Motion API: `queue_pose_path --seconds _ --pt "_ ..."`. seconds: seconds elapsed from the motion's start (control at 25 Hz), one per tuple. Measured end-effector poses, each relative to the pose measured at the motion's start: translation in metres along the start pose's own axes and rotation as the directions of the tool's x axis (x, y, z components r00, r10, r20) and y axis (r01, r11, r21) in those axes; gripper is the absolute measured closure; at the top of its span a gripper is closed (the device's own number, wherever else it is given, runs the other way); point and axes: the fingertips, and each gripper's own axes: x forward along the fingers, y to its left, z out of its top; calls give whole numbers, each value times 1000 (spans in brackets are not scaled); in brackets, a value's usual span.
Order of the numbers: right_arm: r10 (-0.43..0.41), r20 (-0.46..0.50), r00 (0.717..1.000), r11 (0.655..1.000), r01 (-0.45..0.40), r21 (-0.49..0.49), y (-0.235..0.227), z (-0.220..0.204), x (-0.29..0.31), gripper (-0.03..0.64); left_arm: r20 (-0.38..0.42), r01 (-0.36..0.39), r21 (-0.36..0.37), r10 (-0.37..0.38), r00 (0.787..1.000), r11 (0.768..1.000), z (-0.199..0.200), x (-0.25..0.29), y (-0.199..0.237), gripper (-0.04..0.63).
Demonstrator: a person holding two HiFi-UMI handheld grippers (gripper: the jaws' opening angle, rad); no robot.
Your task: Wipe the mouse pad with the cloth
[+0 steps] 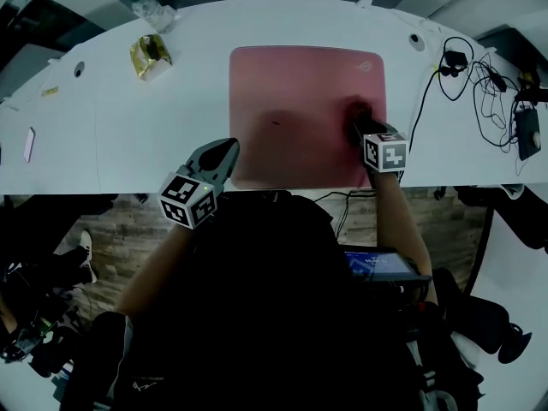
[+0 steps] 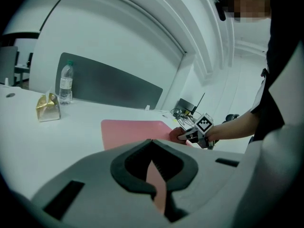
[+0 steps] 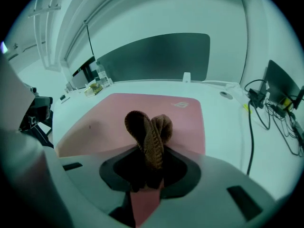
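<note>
Wiping a pink mouse pad (image 1: 291, 101) on a white desk (image 1: 128, 135)
The pad lies mid-desk, its long axis along the front edge. The right gripper (image 1: 358, 125) has its fingers clenched on the brown cloth (image 3: 148, 132) by the pad's right edge, with most of the pad to the left. The left gripper (image 1: 224, 154), fingers pinched empty, hovers at the near-left corner.
</note>
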Motion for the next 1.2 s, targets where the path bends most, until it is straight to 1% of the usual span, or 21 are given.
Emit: queue_pose_path --seconds 0.12,0.24,0.52,0.72,0.84,1.0,1.08,1.2 --pt "-48 -4 999 999 48 7 -29 -6 -9 499 8 1 6 -1 1000 1000 1 7 -4 588" --pt "-92 -2 996 995 92 36 -52 -12 -18 499 7 5 12 -5 1000 1000 -1 11 -5 588" --pt "-159 1 987 984 159 77 -89 -20 -30 499 8 0 9 0 1000 1000 -4 19 -4 587" --pt "-247 -20 969 963 247 109 -117 -16 -40 499 13 -11 -4 11 1000 1000 -7 21 0 588" --pt "-274 -17 962 958 275 79 -127 -3 -41 499 19 -29 -16 30 999 999 -8 17 3 588" --pt "-295 -27 955 955 295 8 -131 9 -30 497 22 -54 -24 54 998 998 -11 9 5 588" --pt "-295 -39 955 955 294 -22 -130 9 -19 497 22 -71 -25 72 997 997 -10 4 7 588" --pt "-270 -42 962 962 268 -50 -119 15 -8 497 29 -98 -27 99 995 995 -9 -3 9 588"
